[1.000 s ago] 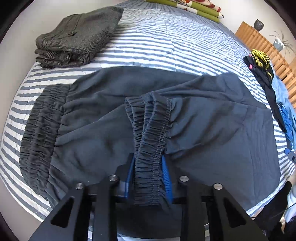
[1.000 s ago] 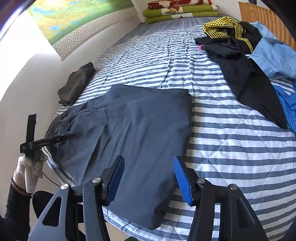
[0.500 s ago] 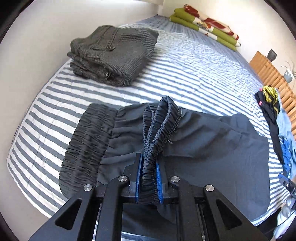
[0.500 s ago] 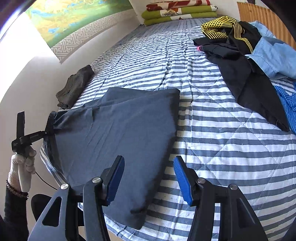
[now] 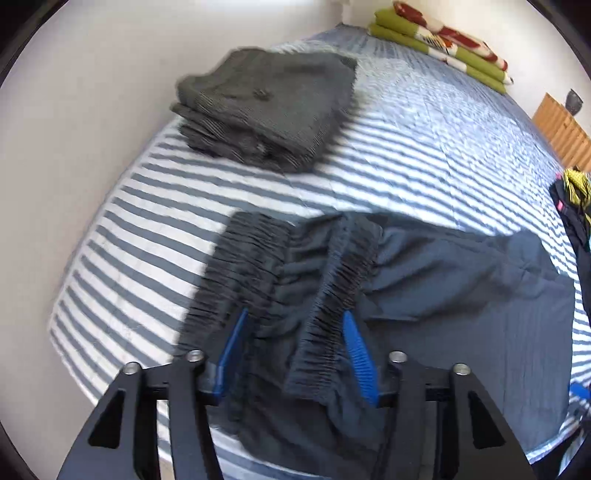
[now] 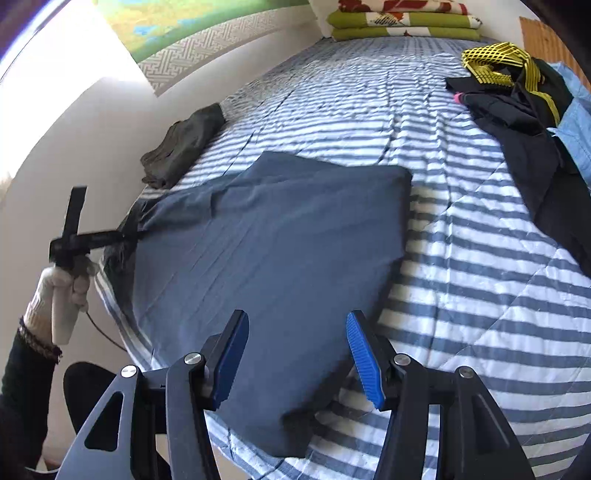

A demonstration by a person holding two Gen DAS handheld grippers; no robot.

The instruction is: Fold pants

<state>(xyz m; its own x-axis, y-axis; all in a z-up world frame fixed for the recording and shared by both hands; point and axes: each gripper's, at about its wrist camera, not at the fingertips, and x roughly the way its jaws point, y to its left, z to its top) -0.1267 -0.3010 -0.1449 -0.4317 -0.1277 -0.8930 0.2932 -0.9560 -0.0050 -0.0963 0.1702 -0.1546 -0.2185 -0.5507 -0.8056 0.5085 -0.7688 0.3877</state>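
Dark blue-grey pants lie folded on the striped bedspread, near its front left corner. In the left wrist view their gathered elastic waistband lies in a ridge over the fabric. The left gripper has its jaws opening around that ridge; the band runs between the blue pads and neither pad presses it. From the right wrist view, the left gripper sits at the pants' left end, held by a gloved hand. My right gripper is open above the pants' near corner, holding nothing.
A folded grey pair of pants sits by the white wall at the left. Black and yellow clothes and a light blue garment lie at the right. Folded green and red blankets are at the bed's far end.
The left gripper was shut on the elastic waistband and carried it left toward the other gathered band; now its jaws have parted and the band lies loose. The right gripper shifted slightly over the pants.
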